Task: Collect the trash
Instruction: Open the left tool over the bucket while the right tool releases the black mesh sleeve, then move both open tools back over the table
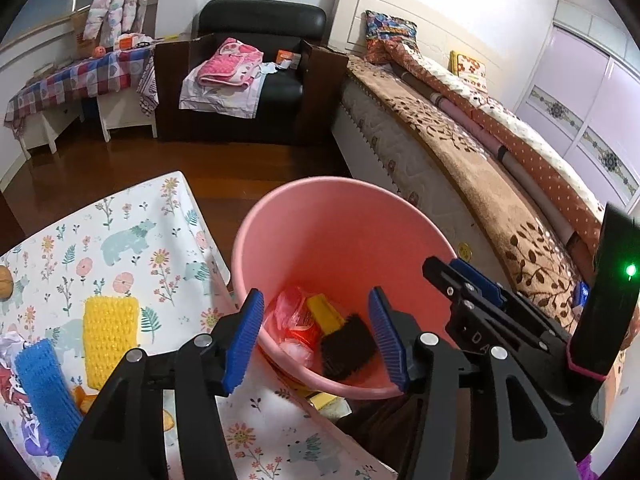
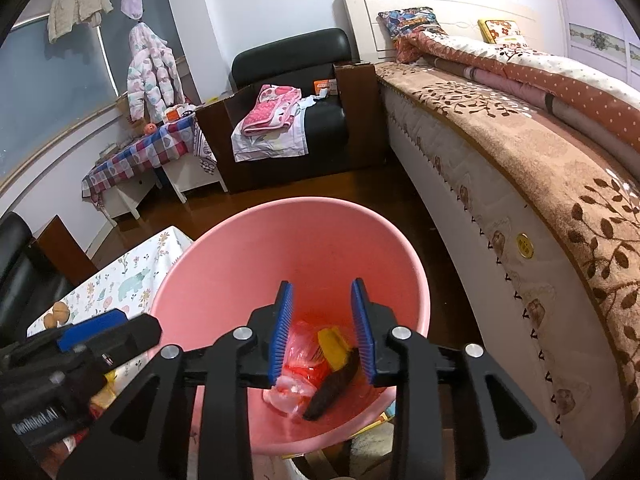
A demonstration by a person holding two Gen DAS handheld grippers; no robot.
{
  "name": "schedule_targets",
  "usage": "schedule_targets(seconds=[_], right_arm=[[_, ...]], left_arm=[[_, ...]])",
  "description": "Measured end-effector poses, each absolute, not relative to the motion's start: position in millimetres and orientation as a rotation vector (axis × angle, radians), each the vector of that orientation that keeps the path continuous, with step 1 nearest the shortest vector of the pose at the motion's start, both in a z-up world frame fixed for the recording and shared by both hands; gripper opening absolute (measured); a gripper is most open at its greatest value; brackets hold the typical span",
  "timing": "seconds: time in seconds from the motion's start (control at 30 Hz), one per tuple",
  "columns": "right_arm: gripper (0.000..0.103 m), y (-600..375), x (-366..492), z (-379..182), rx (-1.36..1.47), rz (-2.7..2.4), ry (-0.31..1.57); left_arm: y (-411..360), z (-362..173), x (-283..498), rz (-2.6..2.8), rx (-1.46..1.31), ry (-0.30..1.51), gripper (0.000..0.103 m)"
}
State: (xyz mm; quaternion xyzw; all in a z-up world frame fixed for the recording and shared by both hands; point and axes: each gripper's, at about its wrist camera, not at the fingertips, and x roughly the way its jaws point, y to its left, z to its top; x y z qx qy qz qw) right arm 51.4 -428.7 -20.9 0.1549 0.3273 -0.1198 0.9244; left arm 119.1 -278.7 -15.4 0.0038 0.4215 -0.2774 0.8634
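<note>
A pink bucket [image 1: 340, 220] stands beside the table and holds red plastic wrappers [image 1: 294, 316], a yellow piece [image 1: 324, 312] and a dark brown knit pad [image 1: 347, 347]. My left gripper [image 1: 316, 340] is open and empty over the bucket's near rim. My right gripper [image 2: 322, 332] is open and empty above the bucket [image 2: 280, 260], over the same trash [image 2: 308, 364]. The right gripper also shows at the right of the left wrist view [image 1: 476, 284]. On the table lie a yellow knit pad [image 1: 110, 340], a blue knit pad [image 1: 44, 392] and crumpled paper [image 1: 10, 346].
The table has a floral bear-print cloth [image 1: 132, 248] with a walnut [image 1: 5, 282] at its left edge. A bed [image 1: 460, 152] runs along the right. A black armchair [image 1: 256, 72] with pink cloth stands at the back, next to a checkered bench [image 1: 80, 76].
</note>
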Motion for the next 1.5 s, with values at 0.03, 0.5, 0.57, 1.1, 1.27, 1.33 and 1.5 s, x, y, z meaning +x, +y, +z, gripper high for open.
schedule_targets(seconds=[0.03,0.5,0.57,1.1,1.27,1.33,1.5], right_arm=[[0.031,-427.5,50.1,-19.4,0.319,-0.244,0.668],[0.031,-389.2,28.1,8.1,0.275,-0.190,0.590],[0.031,-379.9,26.7,9.1,0.266,-0.163,0.597],[0.031,-289.5,14.2,3.1,0.176,0.086,0.693],[0.031,-266.2,12.6,-3.7,0.144,0.134,0.729],[0.031,-261.0,12.1,-6.2,0.142,0.150,0.741],[0.031,-248.4,7.4,-10.9,0.123,0.205,0.761]], left_arm=[[-275.2,-12.0,119.2,-0.577,0.002,0.877,0.054],[-221.9,17.4,97.2,-0.506,-0.025,0.788,0.054],[-214.9,16.1,90.2,-0.494,-0.005,0.778,0.054],[-112.8,21.0,53.9,-0.335,-0.003,0.704,0.054],[-72.8,19.9,50.7,-0.263,-0.041,0.695,0.054],[-57.4,18.1,51.4,-0.231,-0.057,0.697,0.054],[-18.6,10.4,53.6,-0.141,-0.072,0.702,0.054]])
